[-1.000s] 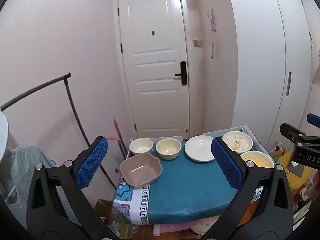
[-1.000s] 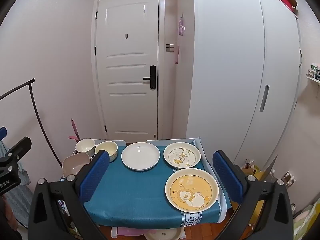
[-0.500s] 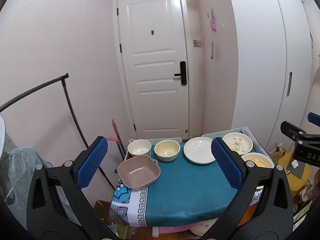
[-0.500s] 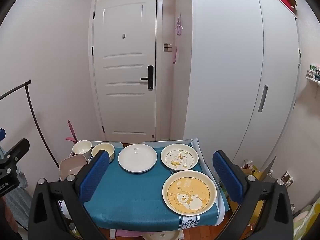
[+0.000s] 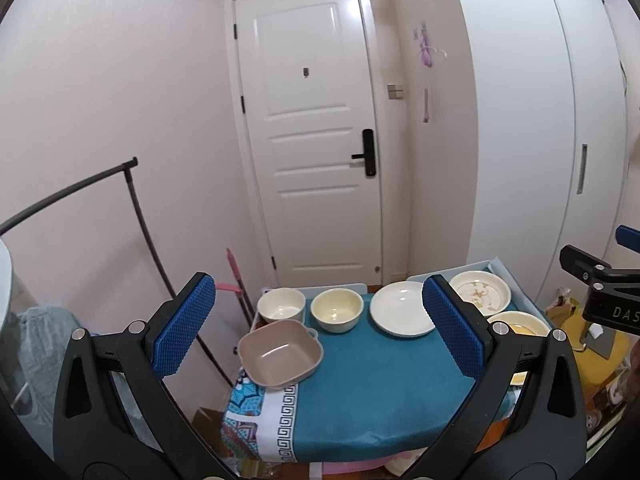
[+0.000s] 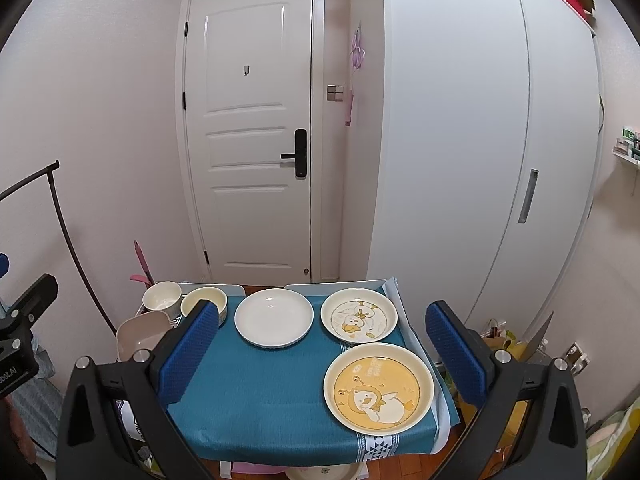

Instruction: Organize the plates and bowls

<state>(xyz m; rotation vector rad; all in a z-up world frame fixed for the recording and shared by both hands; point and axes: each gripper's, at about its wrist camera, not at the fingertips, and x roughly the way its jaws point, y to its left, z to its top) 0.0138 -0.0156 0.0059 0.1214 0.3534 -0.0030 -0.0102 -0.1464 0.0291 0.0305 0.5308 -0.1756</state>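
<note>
A small table under a teal cloth (image 6: pixel 260 396) holds the dishes. In the right wrist view a yellow cartoon plate (image 6: pixel 378 388) lies front right, a duck-print plate (image 6: pixel 359 320) behind it, and a plain white plate (image 6: pixel 274 317) at the middle back. In the left wrist view a pink square bowl (image 5: pixel 280 354) sits at the left edge, with a white bowl (image 5: pixel 281 305) and a cream bowl (image 5: pixel 337 309) behind it. My left gripper (image 5: pixel 317 282) and right gripper (image 6: pixel 320 308) both hover open before the table, holding nothing.
A white door (image 6: pixel 256 140) stands behind the table and a white wardrobe (image 6: pixel 460 140) to its right. A black clothes rail (image 5: pixel 140 220) leans at the left. Yellow items (image 5: pixel 596 356) clutter the floor at the right. Another dish (image 6: pixel 320 472) shows beneath the table.
The table and dishes have slipped slightly lower in both views as the grippers drew back a little. No dish has moved and both grippers stay open.
</note>
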